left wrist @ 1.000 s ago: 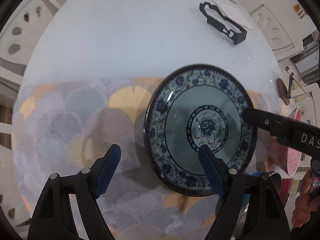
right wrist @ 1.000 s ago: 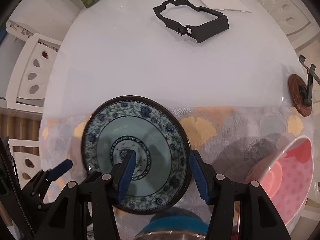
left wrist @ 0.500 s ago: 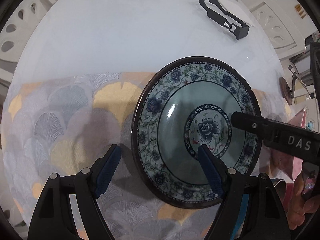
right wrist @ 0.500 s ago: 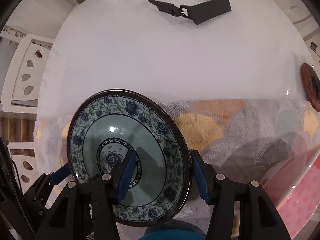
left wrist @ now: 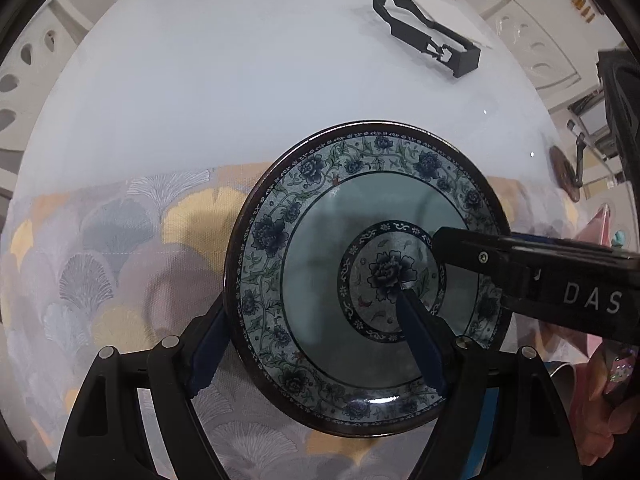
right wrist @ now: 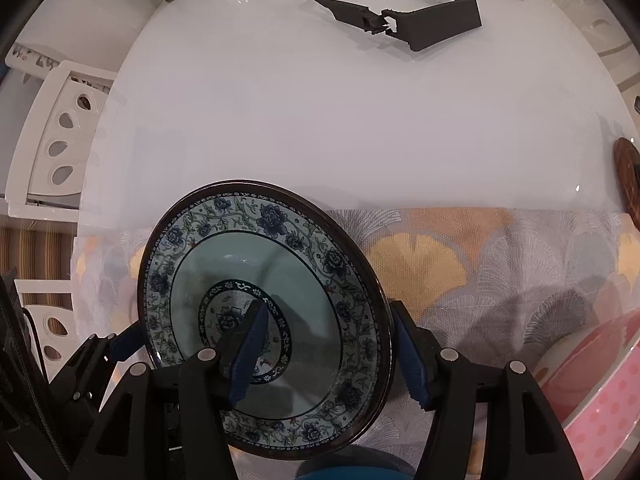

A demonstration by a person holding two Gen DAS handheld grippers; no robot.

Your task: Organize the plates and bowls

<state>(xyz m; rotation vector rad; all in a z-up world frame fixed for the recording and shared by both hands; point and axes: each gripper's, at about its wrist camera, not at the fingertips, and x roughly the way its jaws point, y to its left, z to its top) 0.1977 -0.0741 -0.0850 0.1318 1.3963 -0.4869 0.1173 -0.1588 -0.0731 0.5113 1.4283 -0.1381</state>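
A blue-and-white floral plate [left wrist: 368, 280] sits tilted over the leaf-print placemat [left wrist: 120, 240] on a white table [left wrist: 240, 80], caught betw. two hand-held grippers. The left gripper [left wrist: 312, 328] straddles its near-left rim, one pad under the edge, the other over the center flower; fingers wide, grip not clear. The right gripper [right wrist: 328, 348] straddles the opposite rim, w/ its jaws opening around the plate, one pad on the center medallion, the other just outside the rim. Vs. a second ago, the plate looms larger in both views and the left gripper's far pad, then clear of the plate, is now hidden behind the rim. A pink dotted bowl [right wrist: 600, 380] lies at right; a black frame [right wrist: 400, 8] lies across the table.
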